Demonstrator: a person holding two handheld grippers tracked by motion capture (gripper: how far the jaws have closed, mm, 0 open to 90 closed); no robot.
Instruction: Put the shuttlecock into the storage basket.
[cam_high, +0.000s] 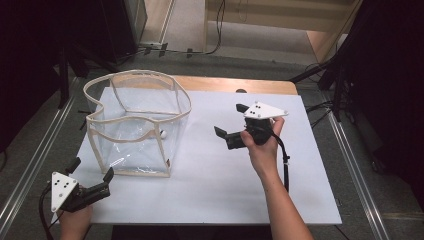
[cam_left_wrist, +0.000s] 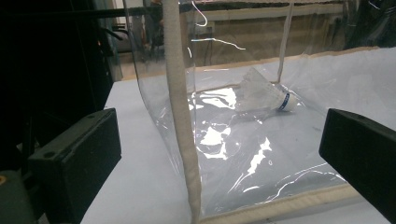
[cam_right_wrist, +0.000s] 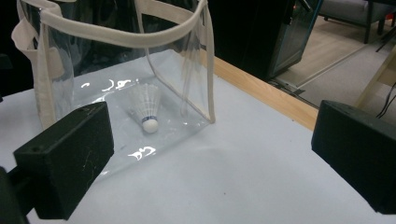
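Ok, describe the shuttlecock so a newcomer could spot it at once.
Start at the white table and find the clear plastic bag with cream trim standing open on its left half. On the bag's floor lies a white shuttlecock on its side. It is the one thing inside the bag, with a feathered skirt, a rounded white cork tip and a thin blue band.

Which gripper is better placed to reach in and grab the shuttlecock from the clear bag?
Probably right gripper: open, raised beside bag, nearer shuttlecock. Left gripper sits low outside.
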